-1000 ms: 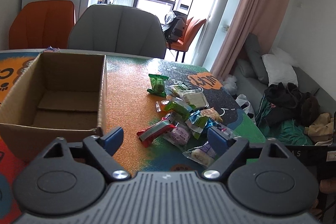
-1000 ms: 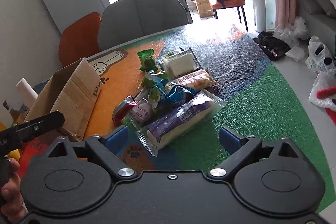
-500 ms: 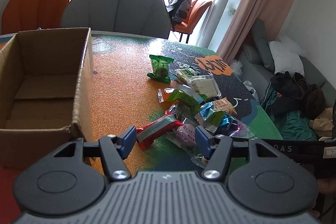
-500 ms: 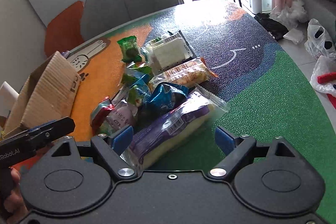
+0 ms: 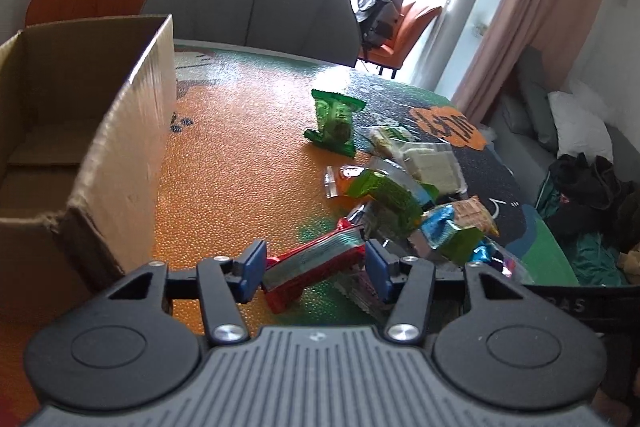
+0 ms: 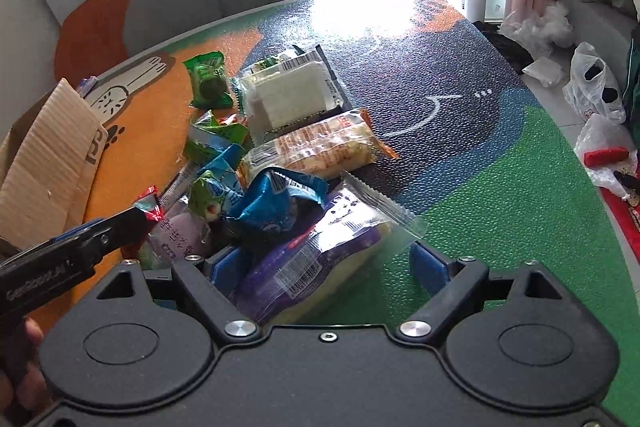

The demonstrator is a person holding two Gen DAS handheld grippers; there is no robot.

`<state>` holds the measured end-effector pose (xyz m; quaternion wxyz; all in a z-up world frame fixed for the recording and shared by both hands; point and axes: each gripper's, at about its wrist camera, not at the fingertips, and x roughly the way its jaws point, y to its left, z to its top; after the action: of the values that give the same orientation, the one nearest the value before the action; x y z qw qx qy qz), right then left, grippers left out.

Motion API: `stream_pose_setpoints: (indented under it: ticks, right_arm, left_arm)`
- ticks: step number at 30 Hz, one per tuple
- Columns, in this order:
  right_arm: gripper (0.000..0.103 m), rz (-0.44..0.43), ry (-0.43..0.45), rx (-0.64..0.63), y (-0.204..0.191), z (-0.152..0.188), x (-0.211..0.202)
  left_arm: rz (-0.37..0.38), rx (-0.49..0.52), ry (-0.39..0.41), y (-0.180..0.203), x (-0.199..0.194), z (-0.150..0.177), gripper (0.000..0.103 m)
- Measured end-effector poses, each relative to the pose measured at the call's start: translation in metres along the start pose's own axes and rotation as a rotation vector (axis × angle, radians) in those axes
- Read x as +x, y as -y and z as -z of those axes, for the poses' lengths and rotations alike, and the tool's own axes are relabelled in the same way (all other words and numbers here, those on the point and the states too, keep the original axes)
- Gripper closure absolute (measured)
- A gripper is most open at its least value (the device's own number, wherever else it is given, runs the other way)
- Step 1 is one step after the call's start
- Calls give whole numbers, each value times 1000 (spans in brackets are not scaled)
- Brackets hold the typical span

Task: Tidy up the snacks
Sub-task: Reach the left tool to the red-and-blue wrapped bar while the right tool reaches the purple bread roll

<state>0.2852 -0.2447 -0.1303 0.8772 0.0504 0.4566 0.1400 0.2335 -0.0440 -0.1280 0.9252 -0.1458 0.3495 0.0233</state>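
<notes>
Two tongs: both spread
Left tongs (image 5: 314, 269): straddling red packet (image 5: 312, 265), apart
Right tongs (image 6: 326, 267): around purple packet (image 6: 316, 263)
Box (image 5: 120, 131): far left on desk (image 5: 240, 155)

We see a table mat (image 6: 500, 163) pebbled in orange, green, dark blue and lighter blue, with a white cartoon rabbit at the left of the right wrist view. The box (image 5: 120, 155) is plain brown cardboard. Among the snacks we see a red and silver bar (image 5: 316, 263), a green packet (image 5: 334, 123), a purple and clear wrapped roll (image 6: 320, 263), and a shiny blue packet (image 6: 276, 207). Both grippers have blue pads (image 5: 254, 265) on black bodies.
</notes>
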Motion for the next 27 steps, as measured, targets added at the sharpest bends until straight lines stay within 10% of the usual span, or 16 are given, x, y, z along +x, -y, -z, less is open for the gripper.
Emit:
stream_pose_setpoints:
  ticks: [11,16,27]
  right_arm:
    - [24,24,15,-3,14,1,-2]
    - [32,36,17,-19,14,3,-4]
    - [32,76,23,-49,19,15,-13]
  left_arm:
    - [-10,26,-21,2,12,5,50]
    - [15,29,-41,6,10,8,80]
    - [38,40,-94,9,-9,19,80]
